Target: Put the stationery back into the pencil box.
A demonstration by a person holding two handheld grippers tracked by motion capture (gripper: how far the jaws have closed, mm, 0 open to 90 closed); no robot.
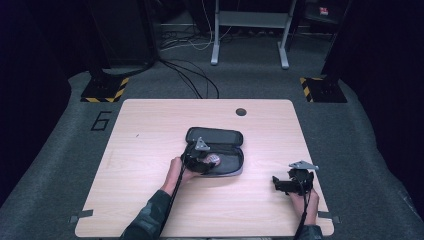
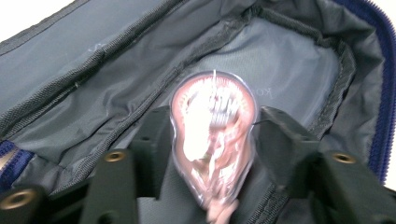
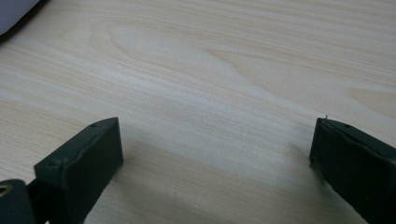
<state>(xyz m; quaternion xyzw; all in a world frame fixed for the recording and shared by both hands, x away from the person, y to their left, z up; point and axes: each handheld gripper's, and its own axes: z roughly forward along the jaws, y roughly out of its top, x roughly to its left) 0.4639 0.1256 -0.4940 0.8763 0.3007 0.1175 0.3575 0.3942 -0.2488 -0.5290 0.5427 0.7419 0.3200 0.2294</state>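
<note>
A dark zip case (image 1: 214,136) lies open at the middle of the table, with grey lining (image 2: 289,60) and a blue zipper edge (image 2: 385,93). My left gripper (image 1: 202,162) reaches into it from the left. A small pear-shaped clear pink item (image 2: 212,126) sits between the jaws of the left gripper (image 2: 212,122), blurred, over the lining. The jaws stand just beside its two sides and do not seem to press on it. In the high view the pink item (image 1: 213,159) shows inside the case. My right gripper (image 1: 280,182) rests near the table's right front, open, with bare wood between its jaws (image 3: 217,140).
The wooden table (image 1: 150,130) has a round dark hole (image 1: 241,111) near its far edge. Beyond it run floor cables (image 1: 192,75), a grey desk frame (image 1: 250,35) and two stands with yellow-black bases (image 1: 102,90). A pale edge (image 3: 14,14) shows at the right gripper view's top left.
</note>
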